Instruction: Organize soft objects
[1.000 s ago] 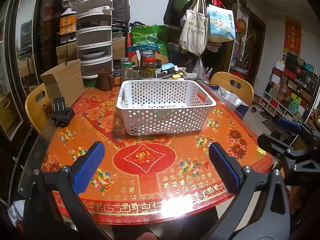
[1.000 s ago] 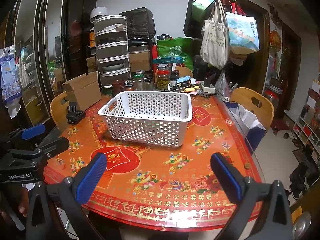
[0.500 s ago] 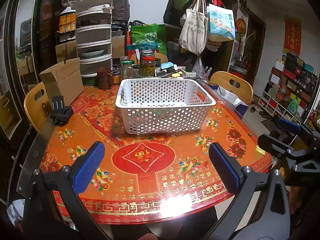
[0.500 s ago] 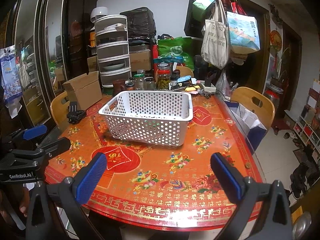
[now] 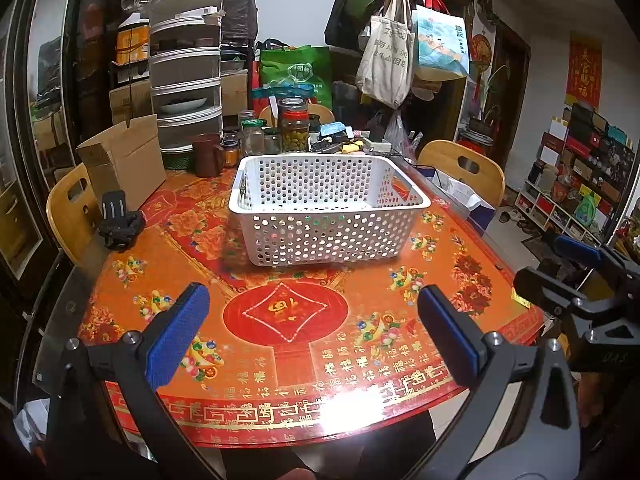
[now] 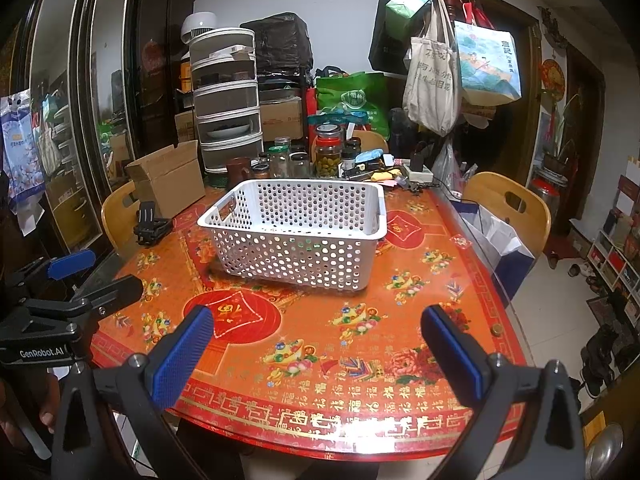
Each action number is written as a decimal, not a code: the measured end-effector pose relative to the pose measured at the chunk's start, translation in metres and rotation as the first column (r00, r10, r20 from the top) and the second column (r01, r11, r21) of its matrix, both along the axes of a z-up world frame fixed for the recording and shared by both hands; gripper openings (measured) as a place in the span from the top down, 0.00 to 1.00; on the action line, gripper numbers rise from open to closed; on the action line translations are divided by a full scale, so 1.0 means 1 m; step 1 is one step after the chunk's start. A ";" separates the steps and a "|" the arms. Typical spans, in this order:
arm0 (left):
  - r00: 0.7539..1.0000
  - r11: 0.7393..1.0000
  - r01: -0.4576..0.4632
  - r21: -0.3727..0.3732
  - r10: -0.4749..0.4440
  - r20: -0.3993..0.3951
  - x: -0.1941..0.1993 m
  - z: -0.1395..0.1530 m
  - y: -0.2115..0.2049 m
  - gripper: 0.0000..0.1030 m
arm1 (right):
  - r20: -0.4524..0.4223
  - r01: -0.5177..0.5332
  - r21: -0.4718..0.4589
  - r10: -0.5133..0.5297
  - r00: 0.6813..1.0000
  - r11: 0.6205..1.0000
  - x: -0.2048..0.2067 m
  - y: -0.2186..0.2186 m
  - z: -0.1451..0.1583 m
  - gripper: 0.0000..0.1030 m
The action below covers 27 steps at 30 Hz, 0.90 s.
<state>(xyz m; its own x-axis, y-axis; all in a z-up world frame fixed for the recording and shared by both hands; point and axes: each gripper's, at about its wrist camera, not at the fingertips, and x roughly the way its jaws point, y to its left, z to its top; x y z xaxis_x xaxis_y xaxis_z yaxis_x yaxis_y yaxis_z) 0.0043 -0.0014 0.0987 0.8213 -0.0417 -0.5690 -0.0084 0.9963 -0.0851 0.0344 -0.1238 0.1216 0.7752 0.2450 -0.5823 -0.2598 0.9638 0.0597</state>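
- Left wrist view: the left gripper (image 5: 310,330) hangs over the near edge of the table (image 5: 472,280), its blue pads (image 5: 176,336) spread wide with nothing between them.
- The white perforated basket (image 5: 326,210) stands on the table beyond the gripper, well apart from it. Its floor is only partly visible past the near wall; something dark shows through the holes, but I cannot tell what, and no soft object can be made out.
- The right gripper (image 5: 576,276) enters at the right edge, cut off by the frame, off the table's side.
- A black clip-like item (image 5: 118,226) sits near the table's left rim; a cardboard box (image 5: 124,162) stands behind it.
- A bright glare on the table's near edge washes out the pattern there.
- Right wrist view: the right gripper (image 6: 316,346) is likewise released, pads wide apart and empty, over the near table edge.
- The basket (image 6: 298,232) sits toward the table's middle; its inside looks bare, though the bottom near the front wall is hidden.
- The left gripper (image 6: 76,280) shows at the left edge, partly cropped.
- Jars (image 6: 328,152) crowd the far side of the table behind the basket, too cluttered to sort out.
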 end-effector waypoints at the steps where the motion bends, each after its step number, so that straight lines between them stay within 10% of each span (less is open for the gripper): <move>1: 1.000 1.000 0.000 0.000 0.000 0.000 0.000 0.000 0.000 0.00 | 0.000 0.000 0.000 0.000 1.000 1.000 0.000 0.000 0.000 0.00; 27: 1.000 1.000 0.011 0.003 -0.011 -0.005 -0.001 -0.011 -0.002 0.00 | -0.003 -0.004 0.001 0.004 1.000 1.000 -0.002 0.002 -0.004 0.00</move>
<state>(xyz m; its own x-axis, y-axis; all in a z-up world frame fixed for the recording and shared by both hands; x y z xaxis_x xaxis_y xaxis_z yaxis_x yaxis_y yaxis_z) 0.0029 -0.0033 0.0879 0.8181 -0.0492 -0.5730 0.0022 0.9966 -0.0824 0.0324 -0.1218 0.1179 0.7725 0.2482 -0.5845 -0.2631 0.9628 0.0611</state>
